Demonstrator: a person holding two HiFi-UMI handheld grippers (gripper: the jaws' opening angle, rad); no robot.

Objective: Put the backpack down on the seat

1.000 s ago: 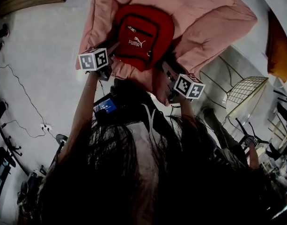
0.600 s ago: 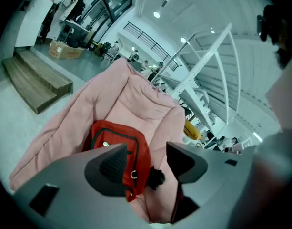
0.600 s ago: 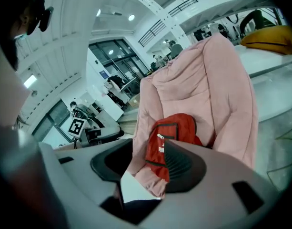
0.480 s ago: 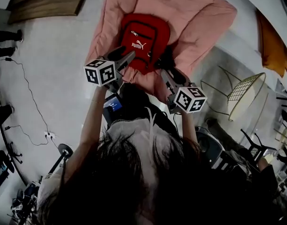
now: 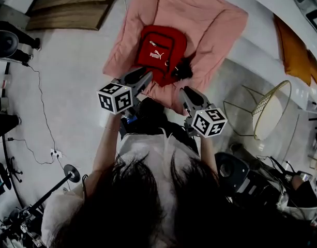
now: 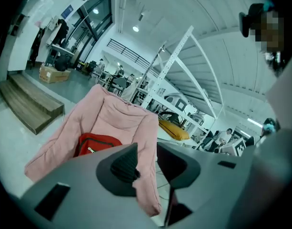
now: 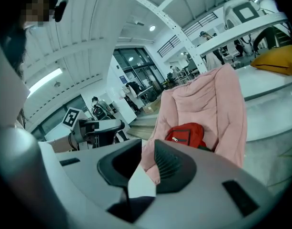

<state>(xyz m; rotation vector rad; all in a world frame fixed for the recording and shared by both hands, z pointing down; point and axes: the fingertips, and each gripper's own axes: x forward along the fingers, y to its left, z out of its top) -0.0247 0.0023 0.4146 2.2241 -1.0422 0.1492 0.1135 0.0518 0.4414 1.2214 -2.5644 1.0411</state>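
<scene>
A red backpack (image 5: pixel 161 50) lies on the pink padded seat (image 5: pixel 199 19), black straps trailing at its right side. My left gripper (image 5: pixel 142 79) hangs off the seat's near left edge, clear of the backpack. My right gripper (image 5: pixel 188 93) is off the near right edge, also apart from it. Both pairs of jaws are closing with nothing between them. In the left gripper view the backpack (image 6: pixel 95 143) rests low in the seat (image 6: pixel 122 118), beyond my left gripper (image 6: pixel 146 159). The right gripper view has the backpack (image 7: pixel 187 135) beyond my right gripper (image 7: pixel 148 161).
A wire-frame chair (image 5: pixel 269 110) stands to the right. Wooden steps (image 5: pixel 70 6) lie at the far left, and cables (image 5: pixel 39 112) run over the floor there. An orange cushion (image 5: pixel 292 45) sits on a white platform at the far right. Stands and gear crowd the bottom corners.
Both grippers have drawn back from the backpack toward the person, and their jaws have narrowed. The backpack stays on the seat, now farther off in the head view.
</scene>
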